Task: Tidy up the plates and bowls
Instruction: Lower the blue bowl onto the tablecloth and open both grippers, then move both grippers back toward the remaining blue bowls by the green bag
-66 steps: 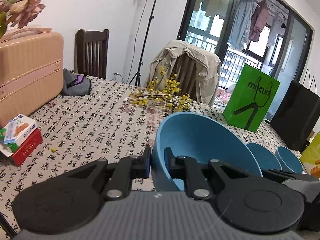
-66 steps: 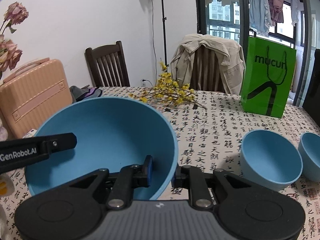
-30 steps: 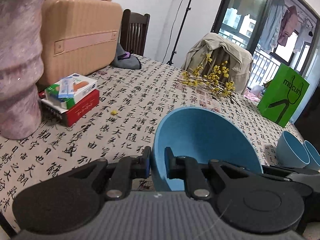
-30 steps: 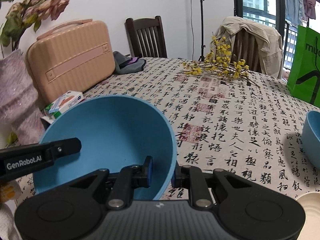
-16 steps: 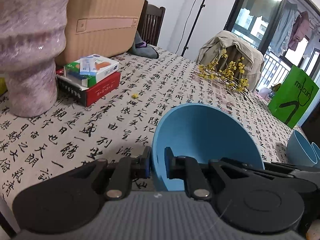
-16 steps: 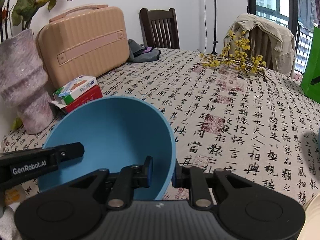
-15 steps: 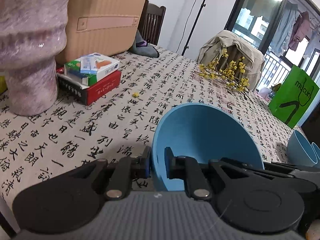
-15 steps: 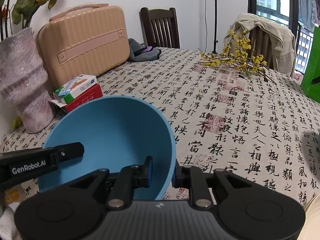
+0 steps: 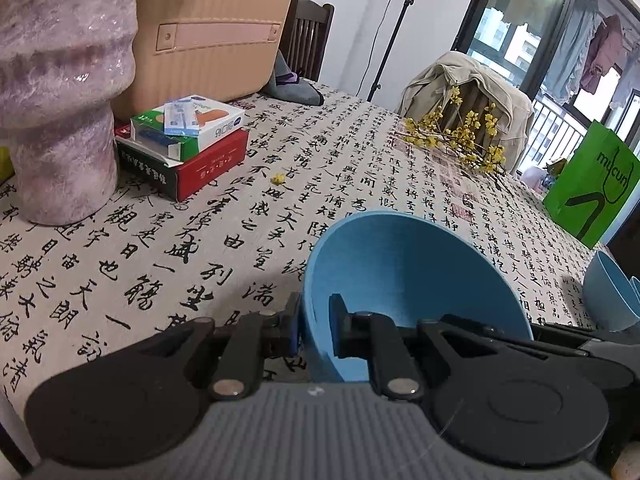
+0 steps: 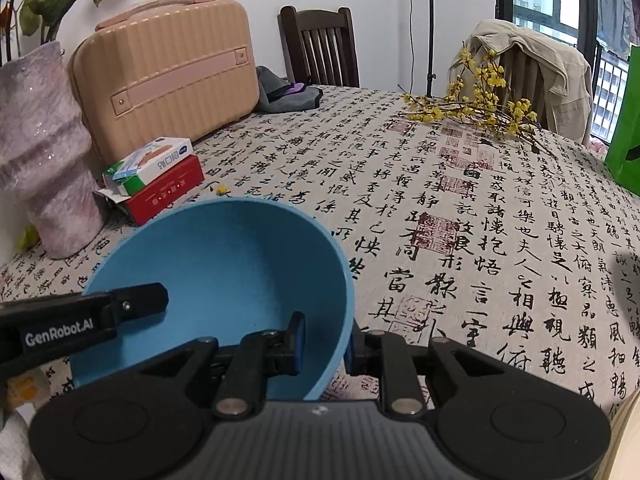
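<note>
A large blue bowl is held tilted, low over the patterned tablecloth; I cannot tell whether it touches the cloth. My left gripper is shut on the bowl's left rim, one finger inside and one outside. My right gripper is shut on the opposite rim in the same way. The left gripper's finger shows inside the bowl in the right wrist view. Two smaller blue bowls stand at the far right of the table.
A purple vase and stacked boxes stand close on the left, with a peach suitcase behind them. Yellow flower sprigs and a green bag lie further back. A cream rim shows at the lower right.
Both grippers carried the large bowl leftward and down toward the vase and boxes; the small bowls and green bag slid to the right edge. In the last half second little moved.
</note>
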Tool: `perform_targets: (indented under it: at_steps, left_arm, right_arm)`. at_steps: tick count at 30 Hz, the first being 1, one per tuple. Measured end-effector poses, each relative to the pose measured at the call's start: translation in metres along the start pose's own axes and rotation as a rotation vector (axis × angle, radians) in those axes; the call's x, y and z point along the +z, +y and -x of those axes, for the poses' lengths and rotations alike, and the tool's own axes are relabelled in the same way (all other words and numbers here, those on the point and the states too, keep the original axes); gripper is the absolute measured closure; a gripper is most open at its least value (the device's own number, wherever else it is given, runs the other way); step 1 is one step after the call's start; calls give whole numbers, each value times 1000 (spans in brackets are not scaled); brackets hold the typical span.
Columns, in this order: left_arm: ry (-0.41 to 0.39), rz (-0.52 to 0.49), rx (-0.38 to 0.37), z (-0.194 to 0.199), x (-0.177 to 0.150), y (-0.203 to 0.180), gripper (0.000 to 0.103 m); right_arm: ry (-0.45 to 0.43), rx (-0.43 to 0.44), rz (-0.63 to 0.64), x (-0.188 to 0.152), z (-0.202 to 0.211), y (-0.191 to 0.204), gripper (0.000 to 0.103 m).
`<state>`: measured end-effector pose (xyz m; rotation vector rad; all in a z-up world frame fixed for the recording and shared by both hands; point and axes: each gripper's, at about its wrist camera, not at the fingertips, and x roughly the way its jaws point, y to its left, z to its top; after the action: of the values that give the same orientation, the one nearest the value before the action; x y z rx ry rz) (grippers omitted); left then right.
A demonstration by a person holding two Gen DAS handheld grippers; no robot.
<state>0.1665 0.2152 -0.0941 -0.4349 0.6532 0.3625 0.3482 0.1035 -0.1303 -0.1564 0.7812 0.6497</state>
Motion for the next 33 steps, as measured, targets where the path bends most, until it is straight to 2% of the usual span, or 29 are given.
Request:
perform_targets:
  at_steps: [5,9,10,11,12,13,15,17,18,19,21,23,28,30,33]
  left_arm:
    - [-1,-6,-9,2,-1,1,88]
    - [-4,-4,-14,3,-1,1,85]
    - [-8,-2,-18,4,-1,1,80]
    - [-16,0,-19,5,-1,1,68]
    - [-26,4,-19,7,-1,1,61]
    - [-42,6,-16,10,-1,2,53]
    - [-81,-6,-5,17,-1,1,47]
    - [-115,-14,7,24,-1,0,29]
    - [-129,-11,11,26,-1,1,24]
    - [-141,-9,8,29,0,1,21]
    - [-166,-13,-4,34,0,1,20]
    - [-188,-24,2,38,0,1,12]
    - [-256,-34,-2,51,-2,-1,0]
    - [-282,-28,-12,56,-4,-1,0]
    - [-303,-28,-34,61,-5,-3,0]
  right_arm:
    - [4,26,-20,1,-1,-3,79]
    - [-6,47,-28,1,1,-3,57]
    - [-14,46,-26,1,2,-3,55]
    - [-20,48,-28,1,4,-4,48]
    - [-23,50,-32,2,5,-4,43]
    - [-27,54,-39,2,7,-5,42]
    - [-36,62,-45,3,11,-7,41]
    - [-52,73,-53,2,16,-10,38]
    - [-61,81,-57,2,19,-11,35]
    - [-74,90,-64,2,22,-13,33]
    - [-108,101,-73,1,30,-16,23]
    - [-133,92,-77,-1,35,-19,16]
    - [-170,82,-85,-2,46,-28,9]
    - [-185,85,-90,-4,50,-31,0]
    - [-209,91,-90,-6,58,-33,0]
